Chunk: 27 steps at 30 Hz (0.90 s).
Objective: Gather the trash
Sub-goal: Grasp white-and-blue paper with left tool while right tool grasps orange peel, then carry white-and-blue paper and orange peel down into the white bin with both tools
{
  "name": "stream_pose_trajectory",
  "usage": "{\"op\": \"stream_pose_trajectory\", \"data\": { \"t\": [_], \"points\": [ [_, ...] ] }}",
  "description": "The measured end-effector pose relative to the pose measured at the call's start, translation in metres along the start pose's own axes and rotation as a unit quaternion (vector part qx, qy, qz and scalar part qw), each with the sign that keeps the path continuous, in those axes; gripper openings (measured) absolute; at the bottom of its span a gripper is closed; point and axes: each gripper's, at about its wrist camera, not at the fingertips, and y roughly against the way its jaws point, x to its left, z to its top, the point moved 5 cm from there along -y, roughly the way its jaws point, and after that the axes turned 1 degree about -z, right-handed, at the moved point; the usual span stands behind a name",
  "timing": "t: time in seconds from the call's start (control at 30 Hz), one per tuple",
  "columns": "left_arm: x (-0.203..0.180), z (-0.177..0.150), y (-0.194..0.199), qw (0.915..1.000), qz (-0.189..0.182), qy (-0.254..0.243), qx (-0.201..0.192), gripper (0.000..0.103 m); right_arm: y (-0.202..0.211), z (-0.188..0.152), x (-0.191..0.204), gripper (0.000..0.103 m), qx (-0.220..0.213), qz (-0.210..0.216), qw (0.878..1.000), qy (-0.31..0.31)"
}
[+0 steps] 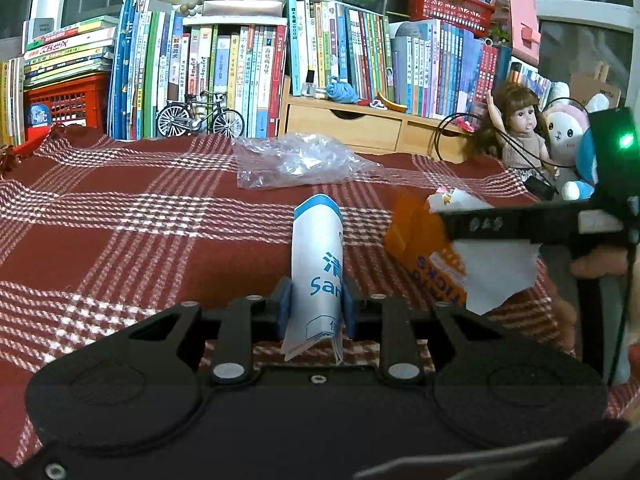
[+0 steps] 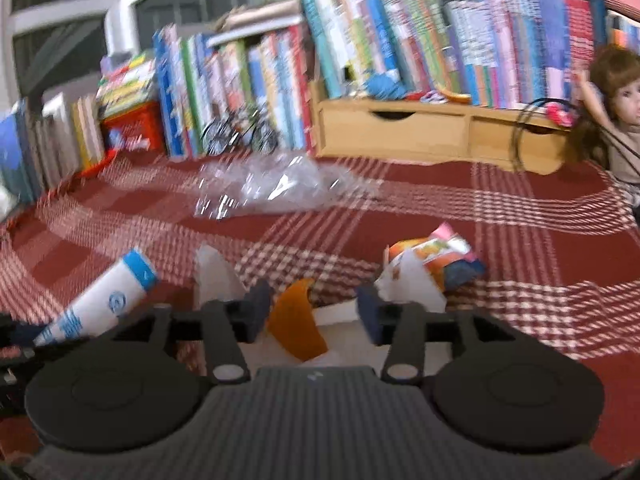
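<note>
My left gripper [image 1: 316,306] is shut on a rolled white and blue packet [image 1: 318,256], which stands up above the red plaid cloth [image 1: 160,220]. That packet shows at the lower left of the right wrist view [image 2: 100,300]. My right gripper [image 2: 314,312] is open, its blue pads [image 2: 258,308] wide apart, with an orange and white wrapper [image 2: 296,320] between them. From the left wrist view the right gripper [image 1: 450,226] reaches in over that wrapper [image 1: 420,240]. A crumpled colourful wrapper [image 2: 436,256] lies just beyond. A clear plastic bag [image 1: 304,160] [image 2: 272,188] lies farther back.
Rows of books [image 1: 240,64] line the back, with a model bicycle [image 1: 200,118], a wooden drawer unit [image 1: 344,124] and a red basket [image 1: 64,100]. A doll [image 1: 520,128], plush toys [image 1: 568,132] and a black cable [image 1: 448,132] sit at the right. A hand [image 1: 596,264] holds the right gripper.
</note>
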Motion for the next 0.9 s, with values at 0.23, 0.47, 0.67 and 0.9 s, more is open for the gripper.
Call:
{"op": "stream_pose_trajectory", "data": {
  "t": [0.23, 0.47, 0.67, 0.9],
  "points": [
    [0.001, -0.004, -0.001, 1.0, -0.002, 0.005, 0.004, 0.026, -0.01, -0.016, 0.013, 0.042, 0.002, 0.02, 1.0, 0.011],
    [-0.004, 0.002, 0.01, 0.9998, -0.004, -0.005, -0.018, 0.023, 0.016, -0.011, 0.019, 0.013, -0.039, 0.008, 0.999, 0.005],
    [-0.008, 0.004, 0.027, 0.9994, -0.014, -0.008, -0.03, 0.023, 0.048, -0.01, 0.014, 0.012, -0.066, 0.018, 0.997, -0.027],
    [-0.011, -0.009, 0.055, 0.999, -0.03, 0.001, -0.032, 0.023, 0.099, -0.028, 0.019, 0.012, -0.071, 0.067, 0.994, -0.05]
  ]
}}
